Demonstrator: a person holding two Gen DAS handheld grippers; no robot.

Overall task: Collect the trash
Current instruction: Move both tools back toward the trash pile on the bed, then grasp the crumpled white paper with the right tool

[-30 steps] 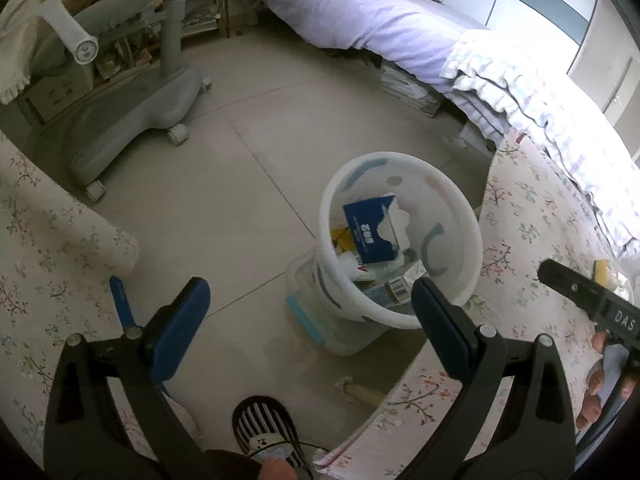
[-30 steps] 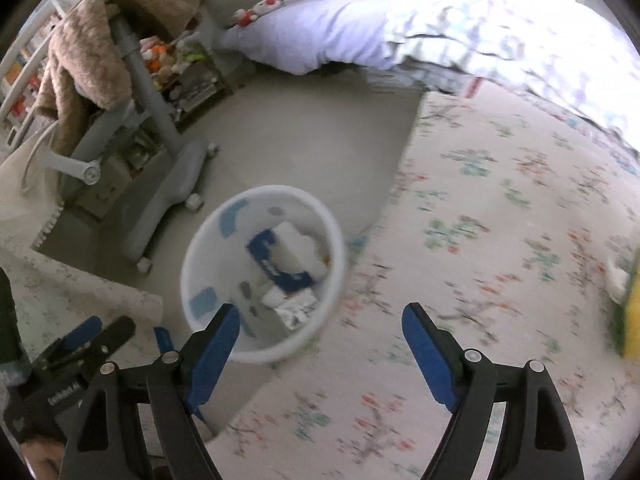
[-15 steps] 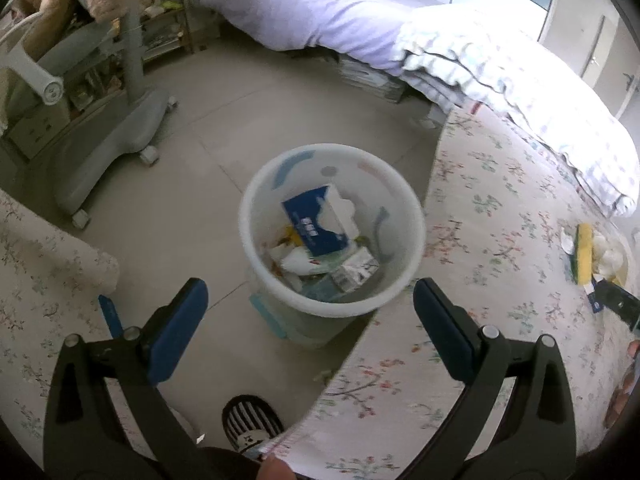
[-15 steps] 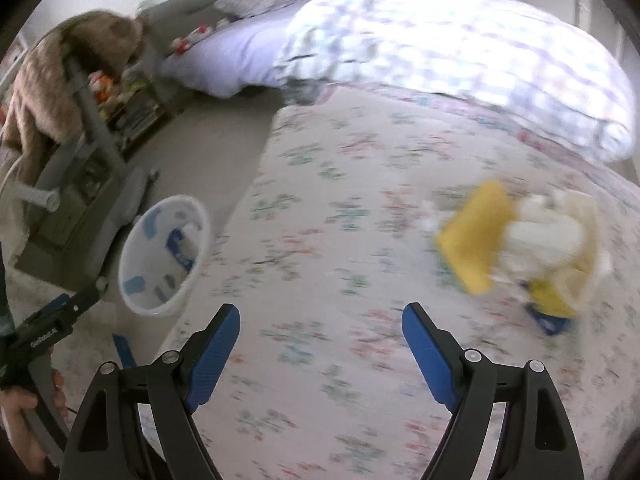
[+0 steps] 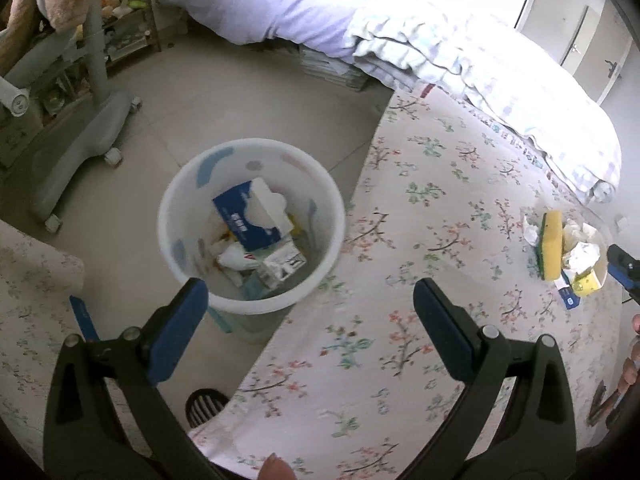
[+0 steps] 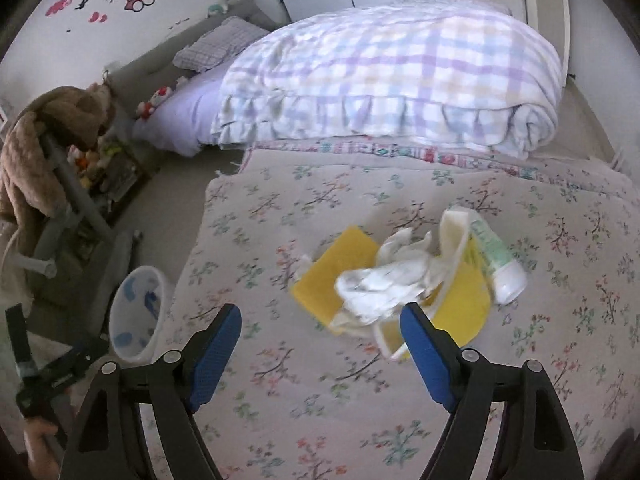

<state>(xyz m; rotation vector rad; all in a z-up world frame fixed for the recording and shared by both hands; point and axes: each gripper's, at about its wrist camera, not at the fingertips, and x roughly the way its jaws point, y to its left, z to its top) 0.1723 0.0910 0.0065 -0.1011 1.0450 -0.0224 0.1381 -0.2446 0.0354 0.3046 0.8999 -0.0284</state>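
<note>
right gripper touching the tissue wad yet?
Cannot tell. In the right wrist view the open right gripper has its right fingertip overlapping the edge of the blurred tissue wad; no clear gap shows.

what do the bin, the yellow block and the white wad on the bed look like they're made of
Bin: looks like thin plastic, white and slightly translucent, with a smooth moulded rim.
Yellow block: probably a foam sponge, matte; the left view shows a dark green scouring layer on one face.
White wad: crumpled tissue or paper, soft irregular creases, though blurred.
</note>
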